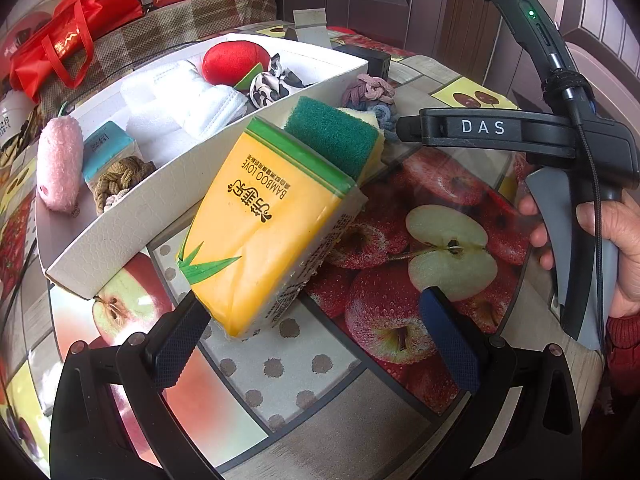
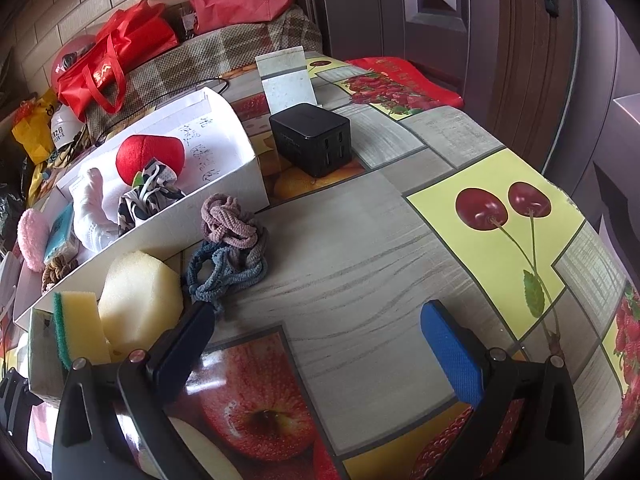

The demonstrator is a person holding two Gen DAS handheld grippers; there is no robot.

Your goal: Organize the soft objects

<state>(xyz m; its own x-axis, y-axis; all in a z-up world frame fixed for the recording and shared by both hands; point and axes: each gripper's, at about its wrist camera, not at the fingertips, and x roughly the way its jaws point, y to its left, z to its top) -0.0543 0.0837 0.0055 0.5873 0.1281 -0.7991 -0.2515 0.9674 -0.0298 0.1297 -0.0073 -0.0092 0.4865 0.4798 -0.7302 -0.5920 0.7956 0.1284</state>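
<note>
My left fingers (image 1: 308, 332), spread empty, straddle the yellow plastic-wrapped tissue pack (image 1: 264, 236); right fingers (image 2: 316, 332), also spread, may snag the knotted blue-grey cord (image 2: 224, 272).

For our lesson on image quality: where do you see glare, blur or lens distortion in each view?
Left wrist view: strong fisheye bending, dark corners; the tissue pack is sharp; faint sheen on the tablecloth. Right wrist view: same curved edges; white glare streaks on the tablecloth by the right tool.
</note>
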